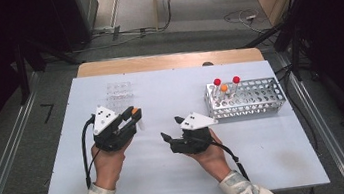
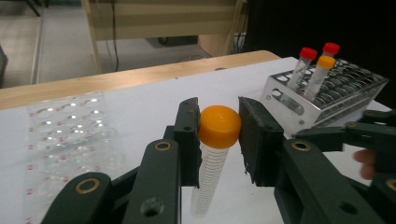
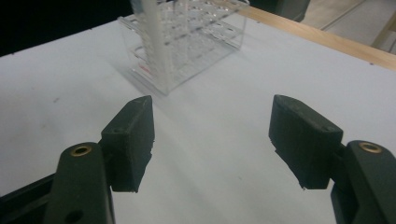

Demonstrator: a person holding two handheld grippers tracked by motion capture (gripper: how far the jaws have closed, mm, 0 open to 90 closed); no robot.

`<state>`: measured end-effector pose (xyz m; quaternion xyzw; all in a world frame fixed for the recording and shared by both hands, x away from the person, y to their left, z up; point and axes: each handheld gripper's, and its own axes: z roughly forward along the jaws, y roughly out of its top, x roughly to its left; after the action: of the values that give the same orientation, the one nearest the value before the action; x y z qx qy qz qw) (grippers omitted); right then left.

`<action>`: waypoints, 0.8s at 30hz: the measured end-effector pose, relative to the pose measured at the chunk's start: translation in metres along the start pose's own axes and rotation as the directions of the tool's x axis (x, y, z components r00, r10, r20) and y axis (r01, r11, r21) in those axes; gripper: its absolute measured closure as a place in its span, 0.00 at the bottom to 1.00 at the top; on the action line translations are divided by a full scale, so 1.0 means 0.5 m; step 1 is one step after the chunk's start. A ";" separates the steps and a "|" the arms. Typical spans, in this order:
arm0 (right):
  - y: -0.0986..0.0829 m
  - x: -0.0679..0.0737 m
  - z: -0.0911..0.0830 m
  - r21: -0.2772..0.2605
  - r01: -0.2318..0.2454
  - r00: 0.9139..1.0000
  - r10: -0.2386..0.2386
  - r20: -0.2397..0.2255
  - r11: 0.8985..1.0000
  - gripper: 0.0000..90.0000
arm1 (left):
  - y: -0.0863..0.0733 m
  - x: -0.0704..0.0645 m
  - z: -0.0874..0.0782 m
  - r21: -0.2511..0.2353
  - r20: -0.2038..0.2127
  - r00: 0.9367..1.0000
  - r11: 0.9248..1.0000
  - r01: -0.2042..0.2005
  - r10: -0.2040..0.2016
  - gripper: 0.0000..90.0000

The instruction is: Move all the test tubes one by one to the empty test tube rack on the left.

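The tube with the orange cap sat clamped between the jaws of the left gripper, held upright by the cap, its clear graduated body hanging below the pads. In the high view the left gripper was held above the white table, left of centre, with the orange cap showing at its tips — whether the tube's bottom touched the table could not be told.

The right gripper was near the table's middle, held in the person's right hand, well apart from the left one. Its jaws stood wide apart with nothing between them; the right gripper view showed bare table in the gap at the right gripper.

The metal rack stood on the right half of the table, well apart from both grippers. Three tubes stood upright at its left end — two with red caps and one with an orange cap. From the left gripper view the metal rack was behind and to the right of the held tube.

A clear plastic rack stood on the table beyond the left gripper, near it but not touching. In the right gripper view the clear plastic rack was straight ahead of the open jaws, blurred, with a pale upright tube-like shape in front of it.

The person's left hand gripped the left tool from below.
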<state>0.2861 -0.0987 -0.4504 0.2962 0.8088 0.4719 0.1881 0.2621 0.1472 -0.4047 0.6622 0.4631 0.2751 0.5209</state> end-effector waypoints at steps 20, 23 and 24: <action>-0.033 -0.062 -0.065 -0.007 -0.023 0.997 0.023 0.071 1.000 0.33 | 0.042 0.070 -0.055 -0.065 -0.098 0.995 0.997 0.028 -0.035 0.78; -0.033 -0.061 -0.064 -0.003 -0.024 0.997 0.024 0.069 1.000 0.33 | 0.050 0.081 -0.053 -0.066 -0.119 0.992 0.997 0.027 -0.034 0.78; -0.033 -0.061 -0.064 -0.002 -0.028 0.997 0.028 0.070 1.000 0.33 | 0.053 0.085 -0.052 -0.065 -0.123 0.992 0.997 0.030 -0.038 0.78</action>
<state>0.2853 -0.1456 -0.4486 0.3239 0.7973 0.4640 0.2099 0.2666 0.1960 -0.3769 0.6190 0.4971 0.3212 0.5163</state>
